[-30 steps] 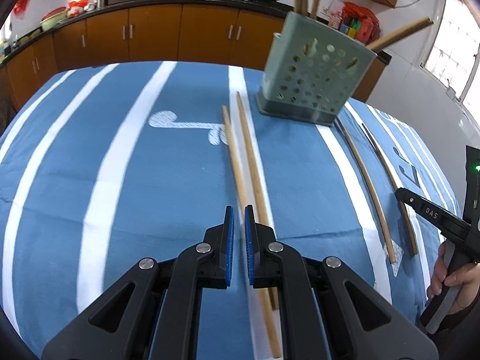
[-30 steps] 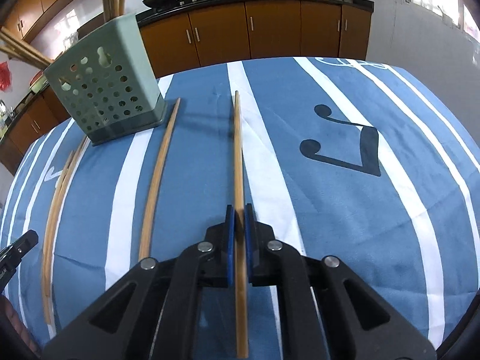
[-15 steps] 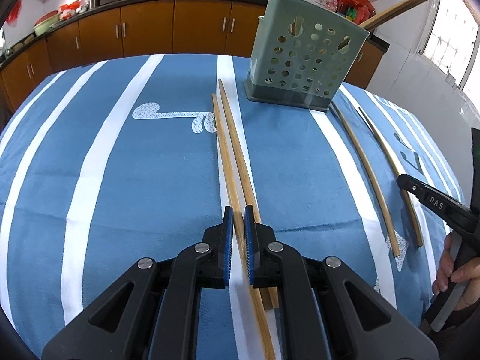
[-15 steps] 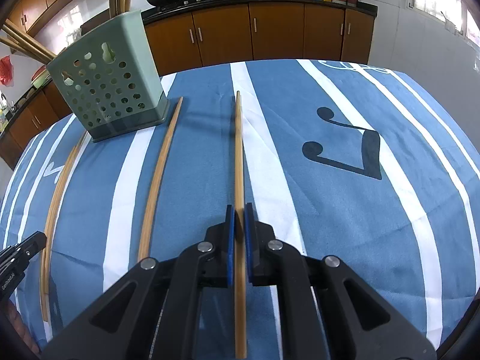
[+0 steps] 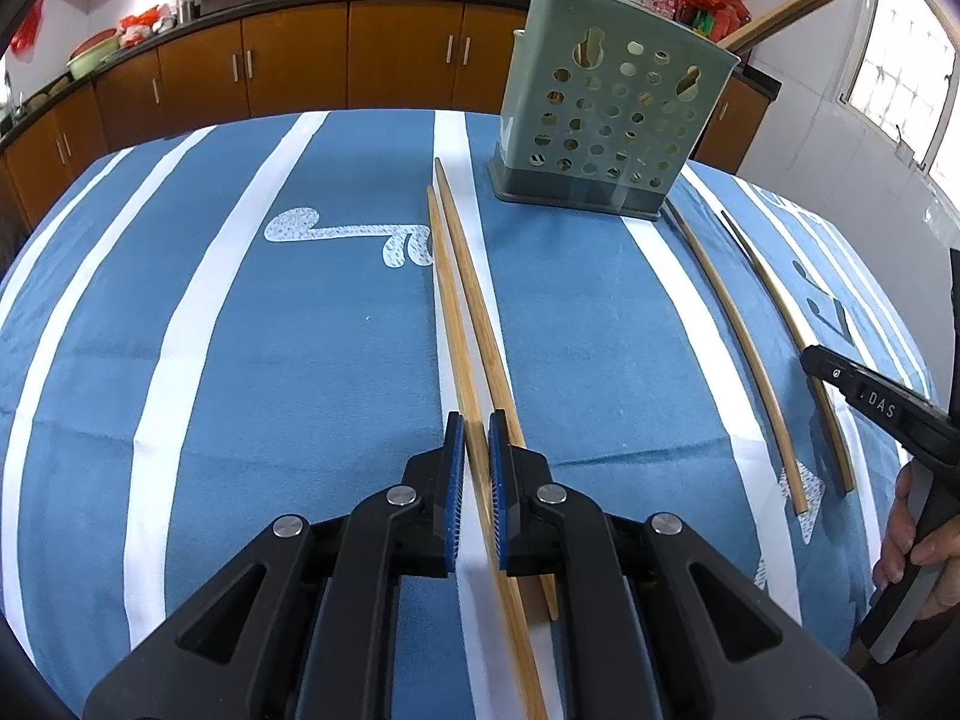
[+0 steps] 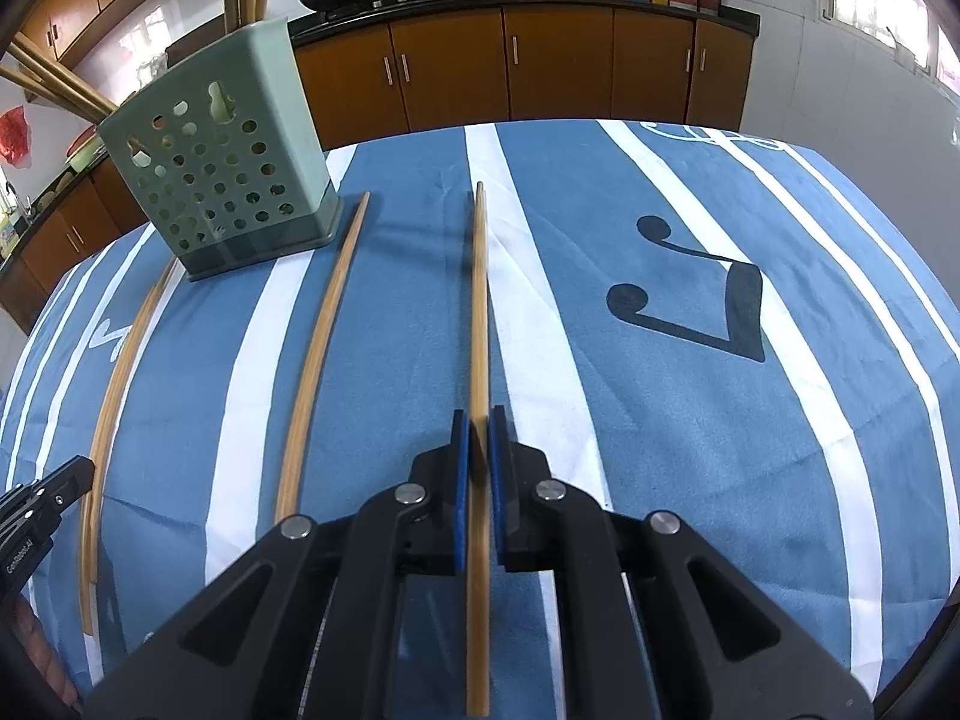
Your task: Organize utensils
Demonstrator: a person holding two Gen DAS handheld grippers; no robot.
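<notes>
Now each gripper's fingers pinch a chopstick: left gripper [image 5: 476, 456] one [image 5: 468, 402], right gripper [image 6: 478, 450] another [image 6: 479, 312].

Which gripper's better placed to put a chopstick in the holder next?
Right. The right gripper looks shut on a chopstick, holder close ahead. The left gripper is shut above the chopstick pair, gripping nothing clearly.

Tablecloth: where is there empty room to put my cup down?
Free: the striped cloth left of the paired chopsticks, and the patch around the black music note, right of the held chopstick. Crowded: beside the green holder, where loose chopsticks lie.
</notes>
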